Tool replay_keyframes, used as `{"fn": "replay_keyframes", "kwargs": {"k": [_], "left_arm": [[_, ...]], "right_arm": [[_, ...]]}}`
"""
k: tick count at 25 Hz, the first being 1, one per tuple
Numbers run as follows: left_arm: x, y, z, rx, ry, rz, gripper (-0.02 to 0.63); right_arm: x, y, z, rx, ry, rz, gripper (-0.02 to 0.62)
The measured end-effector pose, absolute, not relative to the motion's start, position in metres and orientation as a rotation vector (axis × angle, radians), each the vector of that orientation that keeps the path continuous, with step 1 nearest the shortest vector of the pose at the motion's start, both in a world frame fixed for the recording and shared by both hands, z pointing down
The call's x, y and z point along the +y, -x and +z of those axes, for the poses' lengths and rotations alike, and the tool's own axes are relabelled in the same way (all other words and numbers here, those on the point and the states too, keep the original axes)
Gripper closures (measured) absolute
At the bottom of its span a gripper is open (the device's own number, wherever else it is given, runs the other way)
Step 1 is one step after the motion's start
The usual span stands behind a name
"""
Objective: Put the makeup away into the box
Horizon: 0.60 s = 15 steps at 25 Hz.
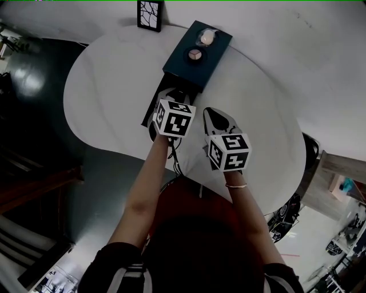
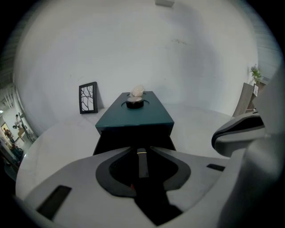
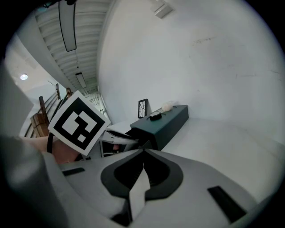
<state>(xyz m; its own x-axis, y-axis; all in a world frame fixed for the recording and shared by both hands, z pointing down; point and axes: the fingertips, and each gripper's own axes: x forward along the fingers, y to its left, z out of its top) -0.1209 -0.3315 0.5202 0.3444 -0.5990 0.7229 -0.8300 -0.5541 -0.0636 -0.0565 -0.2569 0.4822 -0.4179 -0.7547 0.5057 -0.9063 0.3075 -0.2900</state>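
A dark teal box (image 1: 199,64) stands on the white round table (image 1: 108,86), its dark drawer (image 2: 133,139) pulled out toward me. On its lid sit a round compact (image 1: 195,55) and a pale puff-like item (image 1: 207,37). My left gripper (image 1: 170,97) hangs at the drawer's open end, shut on a thin dark makeup stick (image 2: 142,165) with a pale tip, which lies along the jaws. My right gripper (image 1: 211,113) hovers just right of the drawer, its jaws closed tip to tip with nothing between them (image 3: 143,152). The drawer's inside is too dark to see.
A small framed picture (image 1: 150,14) stands at the table's far edge, left of the box. White wall rises behind the table. Bare tabletop lies left and right of the box. The table's near edge is under my forearms, with dark floor to the left.
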Motion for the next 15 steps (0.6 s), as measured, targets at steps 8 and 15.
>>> {"fn": "replay_keyframes", "kwargs": {"k": [8, 15], "left_arm": [[-0.332, 0.118, 0.532, -1.236, -2.280, 1.064, 0.495], [-0.330, 0.117, 0.542, -1.198, -2.249, 1.101, 0.495]], "right_arm": [[-0.260, 0.053, 0.487, -2.298, -1.505, 0.808, 0.580], [-0.260, 0.051, 0.489, -2.293, -1.504, 0.817, 0.580]]}}
